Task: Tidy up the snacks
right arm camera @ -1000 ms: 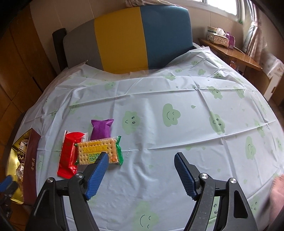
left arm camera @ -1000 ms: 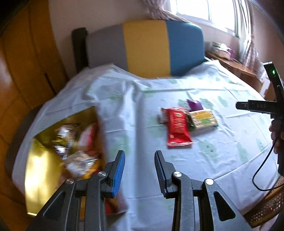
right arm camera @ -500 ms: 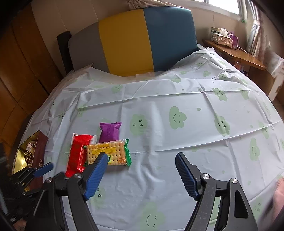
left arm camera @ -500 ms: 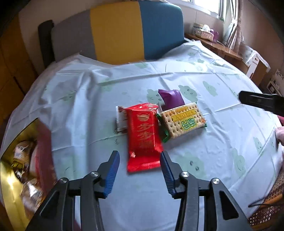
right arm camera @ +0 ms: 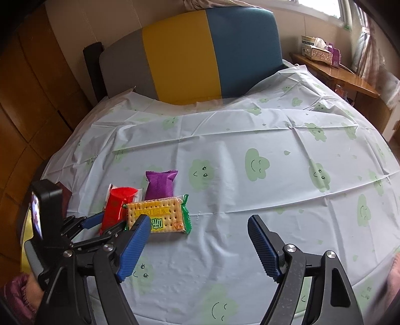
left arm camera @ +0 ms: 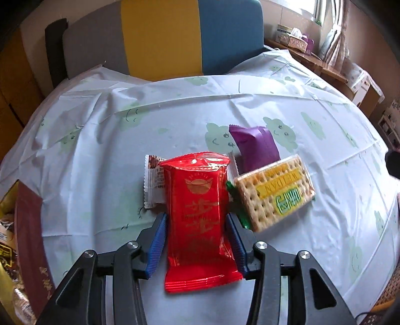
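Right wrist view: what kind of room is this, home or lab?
Probably a home room: a table under a cloud-print tablecloth, a padded grey, yellow and blue chair back, and a tissue box on a wooden sideboard by a curtained window.

The worktop (right arm camera: 250,180) is covered by a pale blue cloth printed with green smiling clouds. Behind it a chair back (right arm camera: 195,50) is seen, panelled in grey, yellow and blue. Wooden panelling (right arm camera: 32,100) fills the left side. At the right, a wooden side table (right arm camera: 345,77) carrying a tissue box (right arm camera: 316,47) is lit by daylight from a curtained window (left arm camera: 332,22).
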{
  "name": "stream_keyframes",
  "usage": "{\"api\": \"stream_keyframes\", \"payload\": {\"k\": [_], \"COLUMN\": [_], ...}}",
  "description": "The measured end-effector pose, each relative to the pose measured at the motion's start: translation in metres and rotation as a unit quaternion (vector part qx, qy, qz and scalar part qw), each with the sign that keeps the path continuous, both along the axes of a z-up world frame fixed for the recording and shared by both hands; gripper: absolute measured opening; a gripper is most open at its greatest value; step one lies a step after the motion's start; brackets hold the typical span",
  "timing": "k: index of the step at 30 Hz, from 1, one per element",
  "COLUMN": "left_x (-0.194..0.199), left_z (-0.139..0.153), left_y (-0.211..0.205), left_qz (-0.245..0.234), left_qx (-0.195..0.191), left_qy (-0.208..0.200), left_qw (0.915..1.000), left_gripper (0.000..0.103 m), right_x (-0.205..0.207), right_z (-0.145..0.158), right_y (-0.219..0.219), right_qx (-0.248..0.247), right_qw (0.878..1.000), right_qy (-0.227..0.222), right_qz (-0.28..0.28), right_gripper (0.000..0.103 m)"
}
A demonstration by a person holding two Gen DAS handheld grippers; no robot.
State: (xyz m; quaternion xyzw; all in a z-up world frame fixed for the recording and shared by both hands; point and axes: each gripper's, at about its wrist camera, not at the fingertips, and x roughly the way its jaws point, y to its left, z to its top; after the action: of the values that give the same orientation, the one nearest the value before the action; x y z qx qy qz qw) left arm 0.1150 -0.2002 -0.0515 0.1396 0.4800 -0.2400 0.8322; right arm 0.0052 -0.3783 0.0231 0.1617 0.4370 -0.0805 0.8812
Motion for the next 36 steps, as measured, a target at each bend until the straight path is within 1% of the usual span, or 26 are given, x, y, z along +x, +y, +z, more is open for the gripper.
{"api": "stream_keyframes", "payload": {"k": [1, 2, 4, 6, 9, 13, 17, 19, 24, 29, 32, 36], "left_x": [0.001, 0.0, -0.007, -0.018, -0.048, -0.079, -0.098, -0.102, -0.108, -0.111, -0.114, -0.118], "left_z": [0.0, 0.001, 0.003, 0.008, 0.01, 0.001, -0.003, -0.006, -0.01, -0.011, -0.013, -0.014], "left_y": [0.001, 0.002, 0.01, 0.02, 0.036, 0.052, 0.061, 0.059, 0.064, 0.067, 0.068, 0.069], "left_qz": [0.003, 0.006, 0.016, 0.023, 0.023, 0.027, 0.036, 0.031, 0.032, 0.037, 0.037, 0.037], "left_qx": [-0.006, -0.01, -0.017, -0.027, -0.024, -0.004, -0.011, -0.007, -0.02, -0.029, -0.035, -0.037], "left_qy": [0.0, 0.0, 0.004, 0.0, -0.012, -0.022, -0.052, -0.068, -0.093, -0.107, -0.116, -0.124], "left_qw": [1.0, 0.9999, 0.9997, 0.9994, 0.9994, 0.9994, 0.9979, 0.9972, 0.995, 0.9932, 0.9919, 0.9909], "left_gripper": [0.043, 0.04, 0.038, 0.038, 0.038, 0.039, 0.041, 0.042, 0.043, 0.043, 0.043, 0.043], "right_x": [0.0, 0.0, 0.001, 0.0, 0.001, 0.001, 0.001, 0.002, 0.004, 0.006, 0.007, 0.009], "right_z": [0.0, -0.001, -0.002, -0.002, -0.004, -0.008, -0.01, -0.012, -0.019, -0.023, -0.025, -0.026], "right_y": [0.0, 0.0, 0.0, 0.0, 0.002, 0.006, 0.009, 0.011, 0.014, 0.019, 0.023, 0.035], "right_qx": [-0.001, -0.002, -0.004, -0.006, -0.012, -0.023, -0.039, -0.046, -0.059, -0.065, -0.068, -0.066], "right_qw": [1.0, 1.0, 1.0, 1.0, 1.0, 0.999, 0.999, 0.998, 0.997, 0.996, 0.996, 0.995], "right_qy": [0.001, 0.003, 0.005, 0.006, 0.011, 0.021, 0.027, 0.031, 0.046, 0.054, 0.054, 0.044], "right_qz": [0.0, 0.0, -0.001, -0.001, 0.002, 0.008, 0.012, 0.014, 0.015, 0.023, 0.033, 0.063], "right_gripper": [0.08, 0.08, 0.08, 0.08, 0.08, 0.08, 0.08, 0.08, 0.08, 0.08, 0.08, 0.08]}}
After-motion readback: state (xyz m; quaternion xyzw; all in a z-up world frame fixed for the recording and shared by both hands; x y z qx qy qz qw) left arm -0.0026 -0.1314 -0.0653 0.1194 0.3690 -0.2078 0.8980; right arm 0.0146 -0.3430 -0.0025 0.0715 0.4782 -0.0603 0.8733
